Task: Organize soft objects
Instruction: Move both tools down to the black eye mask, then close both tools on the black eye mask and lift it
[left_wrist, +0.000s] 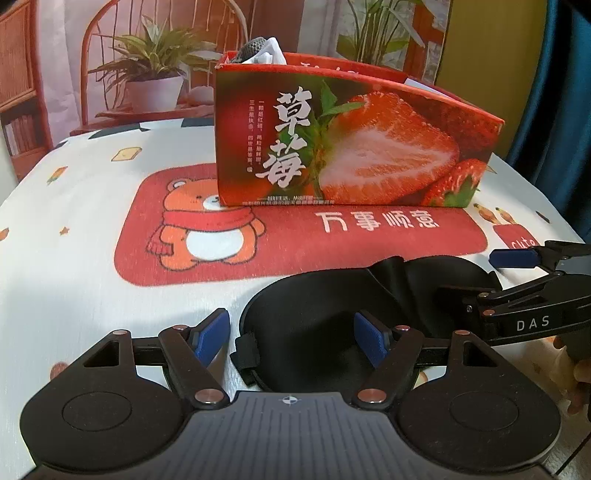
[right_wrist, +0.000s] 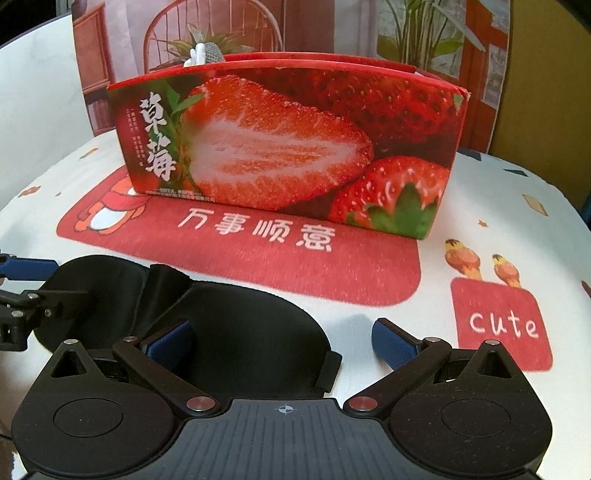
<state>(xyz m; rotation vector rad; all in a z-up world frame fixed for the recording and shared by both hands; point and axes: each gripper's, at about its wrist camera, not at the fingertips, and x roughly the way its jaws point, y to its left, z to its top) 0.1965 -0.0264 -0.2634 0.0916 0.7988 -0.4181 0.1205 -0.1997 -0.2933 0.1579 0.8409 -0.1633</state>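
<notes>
Left wrist view: left gripper (left_wrist: 291, 338) gapes around black eye mask (left_wrist: 314, 306), contact hidden.

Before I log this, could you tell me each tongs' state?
Left tongs: open, straddling the black eye mask's edge.
Right tongs: open, straddling its other end.

- We see both wrist views evenly and fairly brightly lit, with a warm reddish cast.
- Soft shadows lie on the tablecloth (left_wrist: 74, 229) along the lower left of the left view.
- Fisheye distortion bends the strawberry box (right_wrist: 288, 147) and curves the table edge toward the corners.
- The centre is sharp; the far corners go dark and slightly soft.
- The black eye mask (left_wrist: 317, 314) shows little detail.
</notes>
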